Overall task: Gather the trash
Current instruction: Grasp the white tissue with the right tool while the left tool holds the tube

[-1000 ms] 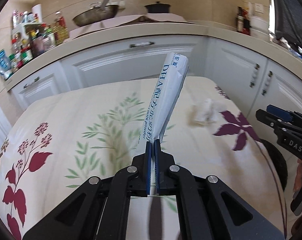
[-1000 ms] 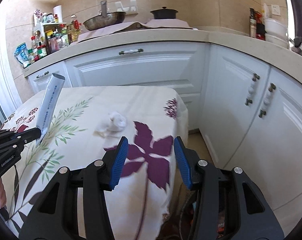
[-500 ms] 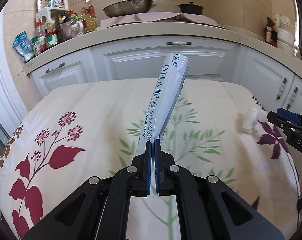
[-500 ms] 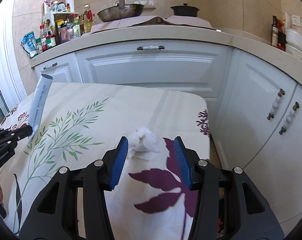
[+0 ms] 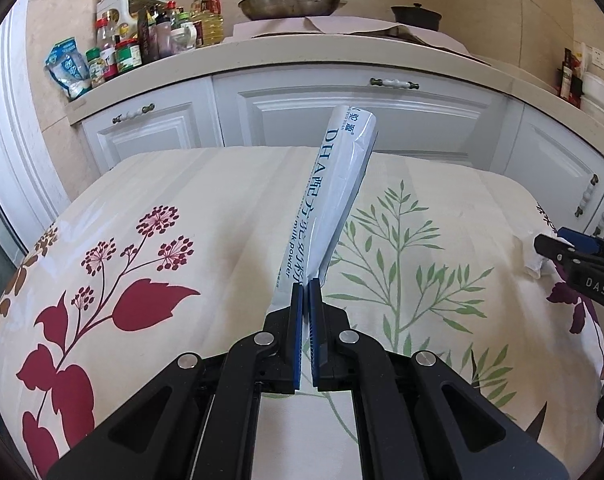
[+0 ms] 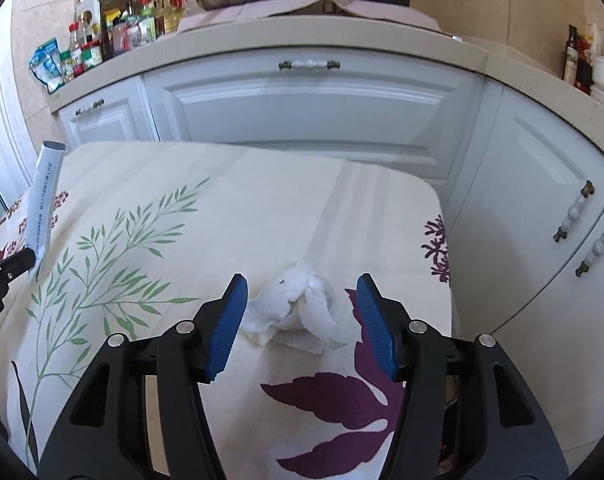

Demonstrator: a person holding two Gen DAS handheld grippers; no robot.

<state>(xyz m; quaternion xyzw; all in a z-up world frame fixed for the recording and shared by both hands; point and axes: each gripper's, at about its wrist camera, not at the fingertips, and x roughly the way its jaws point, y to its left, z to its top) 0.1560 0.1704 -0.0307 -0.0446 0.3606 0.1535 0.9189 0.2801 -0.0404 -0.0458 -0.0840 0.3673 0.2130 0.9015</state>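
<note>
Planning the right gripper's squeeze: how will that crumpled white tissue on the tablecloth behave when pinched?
The crumpled tissue looks soft and loosely wadded, so it will probably compress rather than resist. It seems very light; a loose flap may trail. It lies between the open right gripper fingers, unlikely to roll on the tablecloth.

- We have swung our right tongs (image 6: 302, 312) leftward over the bench (image 6: 261, 200); the crumpled tissue (image 6: 297, 304), formerly ahead and left of them, now lies between their open jaws.
- Our left tongs (image 5: 306, 292) have turned left too; the tissue has slid to that view's right edge.
</note>
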